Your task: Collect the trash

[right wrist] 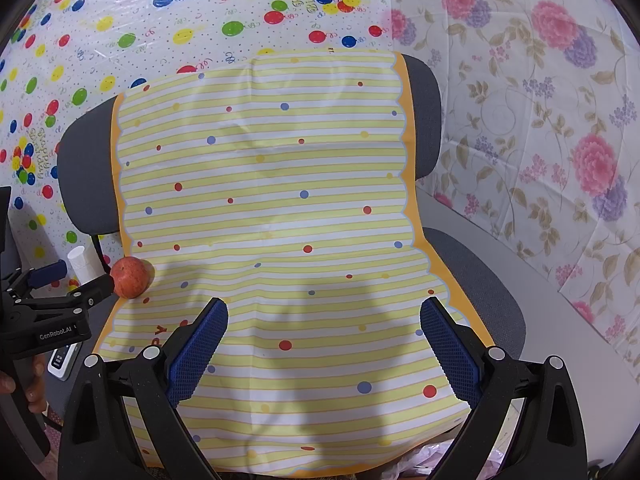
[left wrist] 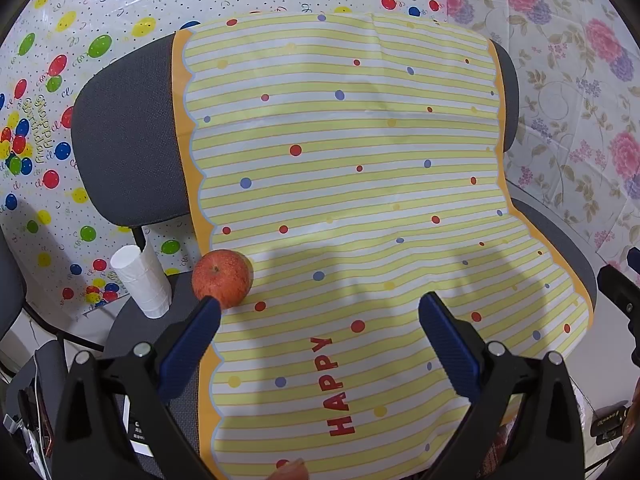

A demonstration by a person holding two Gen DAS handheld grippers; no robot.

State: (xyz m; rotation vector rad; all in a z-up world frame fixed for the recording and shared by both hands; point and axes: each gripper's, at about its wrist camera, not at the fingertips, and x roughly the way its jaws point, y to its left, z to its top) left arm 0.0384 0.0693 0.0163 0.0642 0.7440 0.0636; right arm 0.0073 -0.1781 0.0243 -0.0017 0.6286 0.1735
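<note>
A red apple lies on the left edge of a yellow striped sheet draped over a grey office chair. A white paper cup lies tilted just left of the apple on the seat. My left gripper is open over the sheet, its left fingertip just in front of the apple. In the right wrist view the apple and cup sit at far left, with the left gripper beside them. My right gripper is open above the sheet, holding nothing.
Balloon-print plastic and floral plastic cover the walls behind the chair. A small white device lies on the seat's left side. Crumpled pink plastic shows below the seat's front. A hand grips the left tool.
</note>
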